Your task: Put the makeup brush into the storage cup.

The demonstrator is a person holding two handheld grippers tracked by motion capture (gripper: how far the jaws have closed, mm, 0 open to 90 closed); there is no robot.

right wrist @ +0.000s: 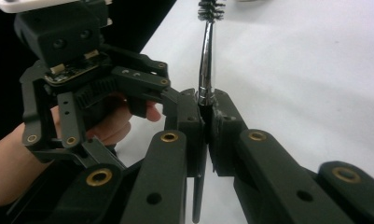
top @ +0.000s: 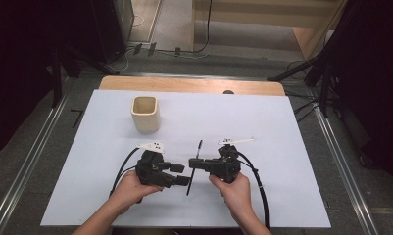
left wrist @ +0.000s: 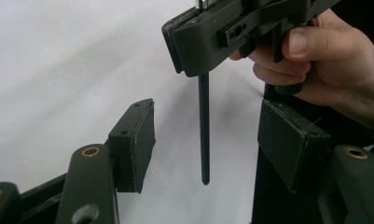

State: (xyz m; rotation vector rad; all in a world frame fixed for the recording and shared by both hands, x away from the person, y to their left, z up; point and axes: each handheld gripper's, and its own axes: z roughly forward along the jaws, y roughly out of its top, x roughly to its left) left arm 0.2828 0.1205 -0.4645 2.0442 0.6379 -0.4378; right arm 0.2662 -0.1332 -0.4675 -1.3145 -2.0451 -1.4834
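At the centre of the high view, the right gripper (top: 196,163) held a thin brush (top: 194,169) clamped between its jaws, above the white worktop (top: 282,196). The left gripper (top: 184,174) stood just beside it at lower centre, jaws spread wide, with the brush's dark handle hanging in the gap between the pads and touching neither, as the left gripper view showed (left wrist: 204,135).

The step in hand looked like a handover, or a two-handed re-grip, of the brush. The next move likely called for the left jaws to close squarely on the lower handle before the right jaws let go; the rod being so slim, a skewed pinch could let it roll or slip.

In the right gripper view the brush (right wrist: 204,60) had a shiny metal stem, slightly bowed, ending in a small tuft of dark bristles at the top of the frame, and a matte black lower shaft. The jaw pads were flat, rubbery rectangles. In the upper left of the worktop stood a cream cup (top: 145,114), square-mouthed with rounded corners, matte and apparently empty, well apart from both grippers.
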